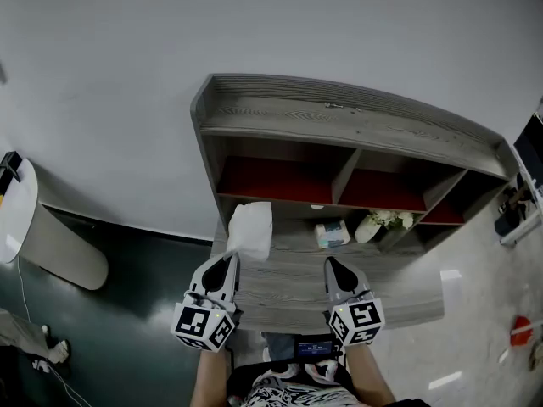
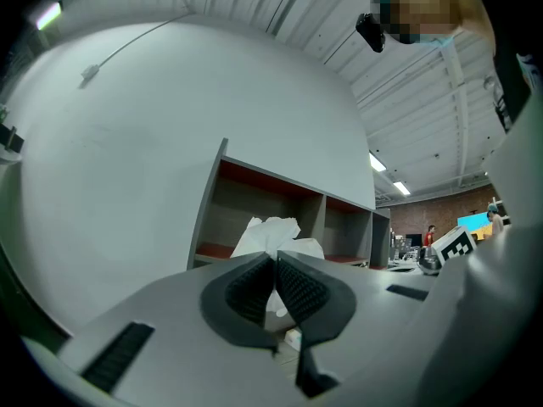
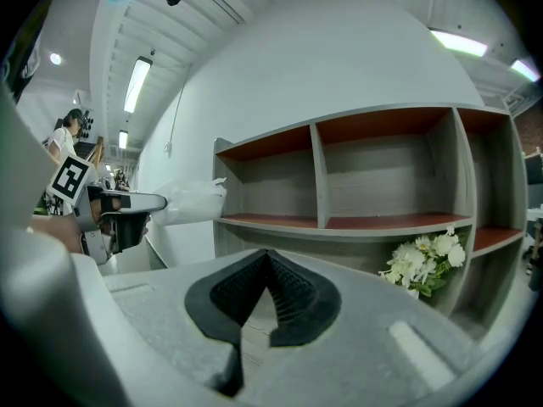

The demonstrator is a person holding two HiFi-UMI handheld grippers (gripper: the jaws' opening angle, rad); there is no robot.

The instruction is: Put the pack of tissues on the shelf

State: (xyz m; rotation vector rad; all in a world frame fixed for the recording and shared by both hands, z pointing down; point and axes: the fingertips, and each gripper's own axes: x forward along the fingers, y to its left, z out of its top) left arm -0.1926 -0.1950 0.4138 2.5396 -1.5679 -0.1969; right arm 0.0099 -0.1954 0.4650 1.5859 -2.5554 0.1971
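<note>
Left gripper (image 1: 229, 261) pinching white tissue pack (image 1: 251, 230), blue pack (image 1: 332, 234) print unreadable

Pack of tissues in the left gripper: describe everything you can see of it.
The pack of tissues is white, in a soft, crinkled wrap that looks like thin plastic; no print can be made out. The left gripper is shut on its near edge, so it sticks out forward past the jaws. It hangs above the shelf unit's grey lower board, near the leftmost compartment. Nothing else appears to touch it.

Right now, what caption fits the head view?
Left tool holds white tissue pack before the shelf; right tool shut, empty.
</note>
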